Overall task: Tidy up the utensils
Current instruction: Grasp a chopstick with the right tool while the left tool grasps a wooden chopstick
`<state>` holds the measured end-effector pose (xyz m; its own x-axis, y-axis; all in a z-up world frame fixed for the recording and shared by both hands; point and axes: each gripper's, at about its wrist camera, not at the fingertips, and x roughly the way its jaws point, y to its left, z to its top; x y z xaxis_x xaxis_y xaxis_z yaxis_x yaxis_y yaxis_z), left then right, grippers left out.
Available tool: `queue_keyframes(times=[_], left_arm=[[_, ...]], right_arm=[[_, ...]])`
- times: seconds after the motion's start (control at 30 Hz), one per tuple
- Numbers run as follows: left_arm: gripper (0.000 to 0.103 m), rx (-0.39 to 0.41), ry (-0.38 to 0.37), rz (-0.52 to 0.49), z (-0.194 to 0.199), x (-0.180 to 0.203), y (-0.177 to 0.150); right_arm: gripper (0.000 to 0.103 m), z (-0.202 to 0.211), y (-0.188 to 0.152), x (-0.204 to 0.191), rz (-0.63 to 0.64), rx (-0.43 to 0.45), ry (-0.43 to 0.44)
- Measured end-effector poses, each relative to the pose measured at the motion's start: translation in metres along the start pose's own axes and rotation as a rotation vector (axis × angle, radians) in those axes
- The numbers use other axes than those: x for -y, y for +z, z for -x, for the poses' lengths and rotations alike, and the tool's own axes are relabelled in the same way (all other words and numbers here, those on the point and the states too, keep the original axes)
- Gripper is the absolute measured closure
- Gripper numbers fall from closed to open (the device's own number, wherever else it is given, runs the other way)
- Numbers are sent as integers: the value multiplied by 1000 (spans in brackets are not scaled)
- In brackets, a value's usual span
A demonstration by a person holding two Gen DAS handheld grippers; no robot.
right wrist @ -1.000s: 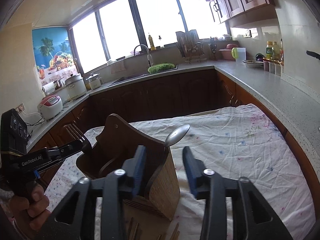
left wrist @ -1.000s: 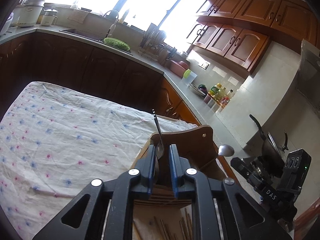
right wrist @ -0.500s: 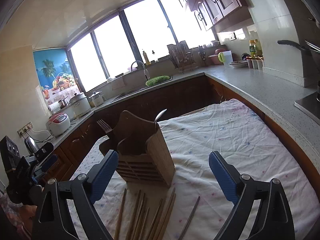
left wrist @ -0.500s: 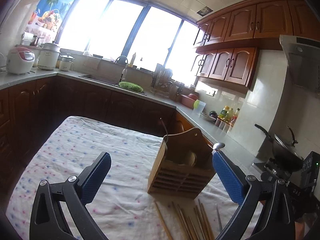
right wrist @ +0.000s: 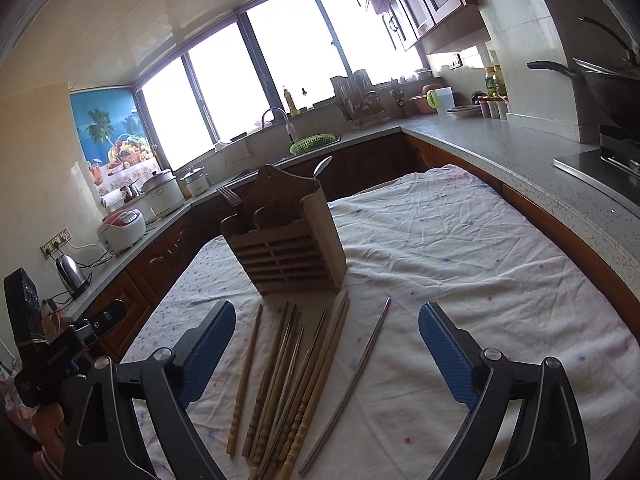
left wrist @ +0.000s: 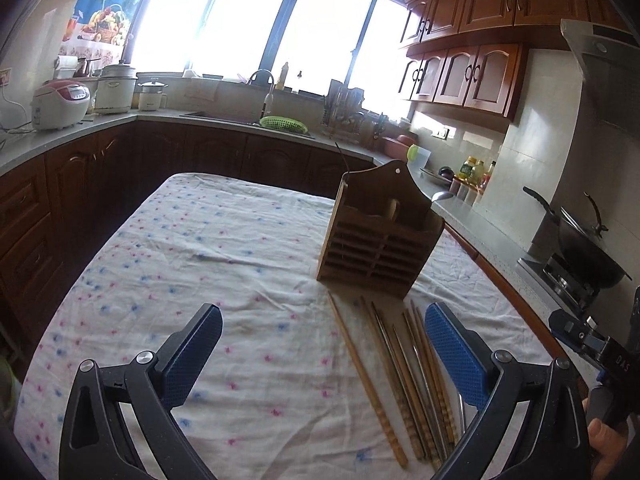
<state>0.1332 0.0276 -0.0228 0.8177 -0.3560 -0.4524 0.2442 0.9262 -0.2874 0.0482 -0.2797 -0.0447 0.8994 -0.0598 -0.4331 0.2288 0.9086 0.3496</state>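
Observation:
A wooden utensil holder (left wrist: 380, 236) (right wrist: 286, 236) stands on the cloth-covered table (left wrist: 224, 280). A fork (right wrist: 229, 197) and a spoon (right wrist: 322, 166) stick up from it; the spoon bowl (left wrist: 441, 196) shows behind it in the left wrist view. Several wooden and metal chopsticks (left wrist: 404, 372) (right wrist: 292, 376) lie on the cloth in front of the holder, one metal chopstick (right wrist: 352, 380) apart to the right. My left gripper (left wrist: 324, 354) is open and empty, back from the holder. My right gripper (right wrist: 326, 344) is open and empty above the chopsticks.
Kitchen counters wrap around the table, with a sink (left wrist: 240, 118), a green basket (left wrist: 283, 123), rice cookers (left wrist: 60, 104) and a wok on the stove (left wrist: 580, 252). The other hand-held gripper shows at the frame edge in each view (left wrist: 600, 348) (right wrist: 52, 352).
My left gripper let go of the fork in the holder and opened wide. Both grippers opened and pulled back and up from the holder, so the chopsticks on the cloth came into view.

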Motion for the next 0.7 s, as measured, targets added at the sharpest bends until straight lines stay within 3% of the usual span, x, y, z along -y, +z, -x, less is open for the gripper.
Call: queue_keyframes(times=[0.27,0.7], left_arm=[[1,-32,38,-35,7,11,-8],[1,-88,39,-54,-7,22,-6]], right_arm=[[9,12,-18,-5,34,-14,-11],[9,6,-22,3,23,-48,-41]])
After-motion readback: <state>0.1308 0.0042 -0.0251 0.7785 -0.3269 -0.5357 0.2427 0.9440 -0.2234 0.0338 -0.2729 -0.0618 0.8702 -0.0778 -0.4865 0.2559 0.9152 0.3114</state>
